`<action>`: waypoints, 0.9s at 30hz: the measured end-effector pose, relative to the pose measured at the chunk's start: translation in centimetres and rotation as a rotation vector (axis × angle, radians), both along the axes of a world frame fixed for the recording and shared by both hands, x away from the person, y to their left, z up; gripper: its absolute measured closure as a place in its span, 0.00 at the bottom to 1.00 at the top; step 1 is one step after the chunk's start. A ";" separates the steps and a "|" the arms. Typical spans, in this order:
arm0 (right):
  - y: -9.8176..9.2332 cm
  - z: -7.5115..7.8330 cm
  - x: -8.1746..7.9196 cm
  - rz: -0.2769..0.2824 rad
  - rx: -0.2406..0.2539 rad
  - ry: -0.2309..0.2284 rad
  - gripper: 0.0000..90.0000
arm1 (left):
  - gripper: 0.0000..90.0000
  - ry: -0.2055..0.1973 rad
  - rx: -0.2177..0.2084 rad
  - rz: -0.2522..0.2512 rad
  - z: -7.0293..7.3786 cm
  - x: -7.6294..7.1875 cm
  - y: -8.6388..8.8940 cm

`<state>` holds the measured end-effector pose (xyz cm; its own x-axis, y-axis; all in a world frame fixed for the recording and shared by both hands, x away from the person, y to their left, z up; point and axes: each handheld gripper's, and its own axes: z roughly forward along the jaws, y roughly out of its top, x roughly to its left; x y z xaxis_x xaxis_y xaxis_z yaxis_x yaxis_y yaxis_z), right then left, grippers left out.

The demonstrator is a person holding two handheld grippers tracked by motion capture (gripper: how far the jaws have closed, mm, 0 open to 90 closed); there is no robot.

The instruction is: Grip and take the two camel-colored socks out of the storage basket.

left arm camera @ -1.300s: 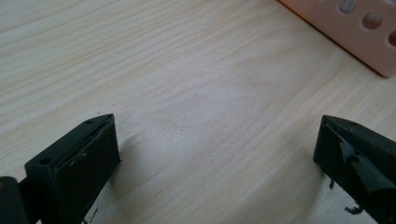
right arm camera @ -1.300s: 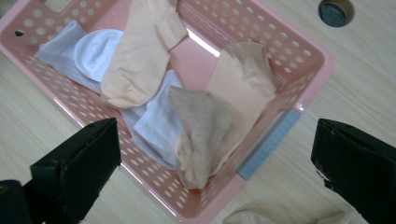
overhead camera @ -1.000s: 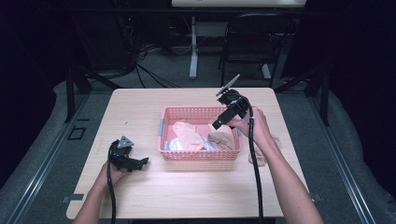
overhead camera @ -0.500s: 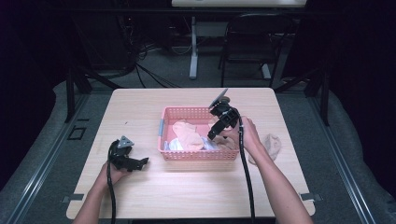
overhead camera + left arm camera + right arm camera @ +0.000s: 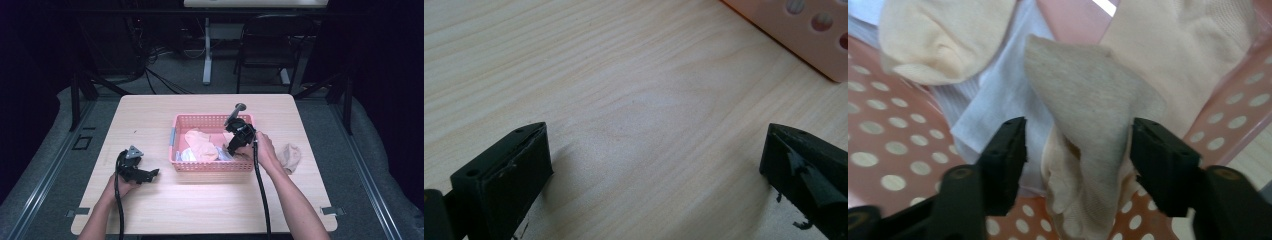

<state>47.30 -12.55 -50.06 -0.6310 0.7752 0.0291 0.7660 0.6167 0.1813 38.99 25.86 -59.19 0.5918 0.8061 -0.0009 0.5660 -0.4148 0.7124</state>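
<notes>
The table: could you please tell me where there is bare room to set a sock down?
The table is bare left of and behind the pink basket, and along the near edge between the forearms. The basket itself is crowded with socks; one beige sock lies right of it.

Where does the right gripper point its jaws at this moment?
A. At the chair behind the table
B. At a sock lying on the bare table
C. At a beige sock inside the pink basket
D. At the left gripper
C: in the right gripper view the beige sock lies between the open jaws of the right gripper, over the dotted floor of the pink basket.
</notes>
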 end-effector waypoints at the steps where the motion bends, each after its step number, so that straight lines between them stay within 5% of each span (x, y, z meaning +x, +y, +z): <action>1: -0.1 -0.2 0.0 -0.011 0.008 -0.007 0.52 | 0.00 0.000 0.000 0.000 0.0 0.0 0.0; 10: -0.4 -0.4 0.0 -0.028 0.004 -0.014 0.90 | 0.00 0.000 0.000 0.000 0.0 0.0 0.0; 27: -0.8 3.5 -0.6 -0.003 0.016 -0.060 0.93 | 0.00 0.000 0.000 0.000 0.0 0.0 0.0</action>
<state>46.69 -13.30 -46.53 -0.6298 0.7767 0.0034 0.7551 0.6112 0.2370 38.99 25.86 -59.20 0.5921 0.8059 -0.0007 0.5658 -0.4150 0.7125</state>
